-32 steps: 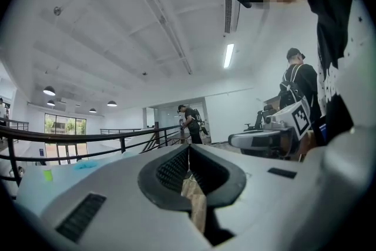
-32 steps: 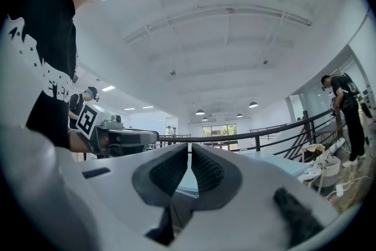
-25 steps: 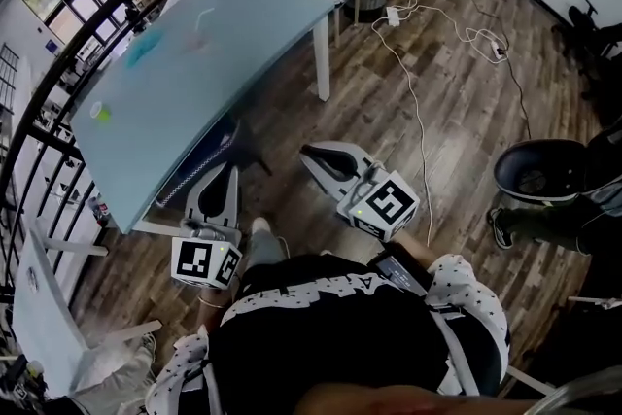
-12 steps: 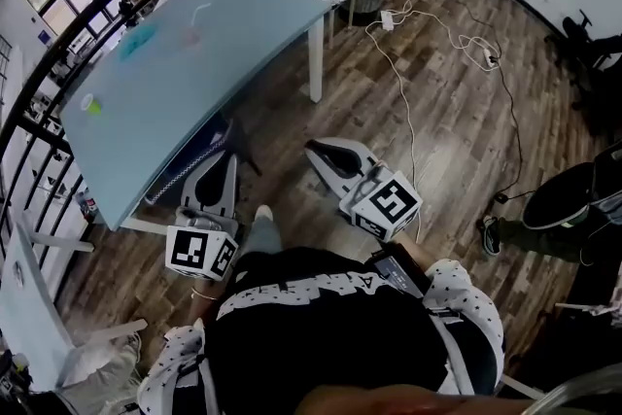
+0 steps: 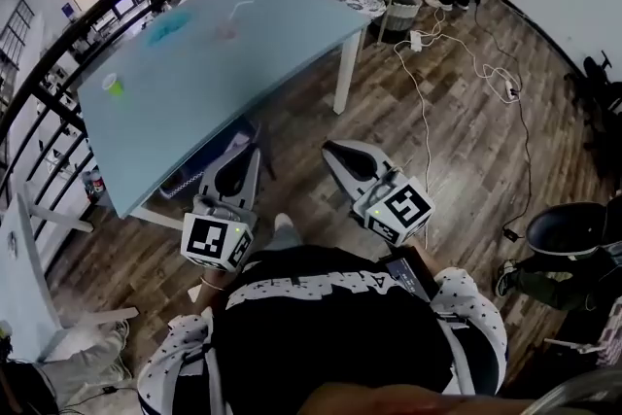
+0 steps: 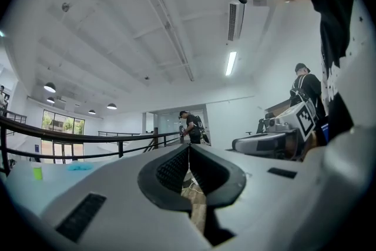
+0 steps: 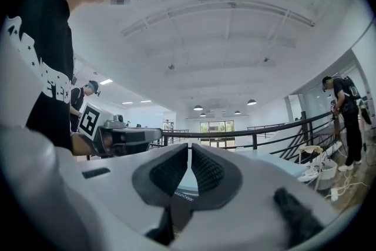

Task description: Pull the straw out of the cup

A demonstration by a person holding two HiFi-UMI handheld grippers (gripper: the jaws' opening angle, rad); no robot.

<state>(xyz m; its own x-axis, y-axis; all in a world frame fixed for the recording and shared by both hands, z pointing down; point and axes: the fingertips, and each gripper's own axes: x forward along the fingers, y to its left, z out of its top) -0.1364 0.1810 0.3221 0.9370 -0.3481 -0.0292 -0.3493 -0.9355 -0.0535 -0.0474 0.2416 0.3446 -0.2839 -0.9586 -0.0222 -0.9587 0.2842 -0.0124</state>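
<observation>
The cup (image 5: 227, 31) stands on the far half of the bench (image 5: 243, 83). Its white straw (image 5: 238, 13) rises from it and leans toward the bench's far right corner. Both tools hang off the bench's near edge, over the wooden floor, well apart from the cup. The left hand-held gripper (image 5: 243, 160) points almost straight at the cup and looks the nearer. The right hand-held gripper (image 5: 337, 151) sits further toward the bench's right leg. Each has its jaws pressed together at the tips with nothing between them.

The head view alone shows cup and straw. The left gripper view catches only the bench's left end, with a small green cup (image 6: 37, 172) on it. The right gripper view shows a strip of benchtop past its jaws, and no cup can be made out there.
</observation>
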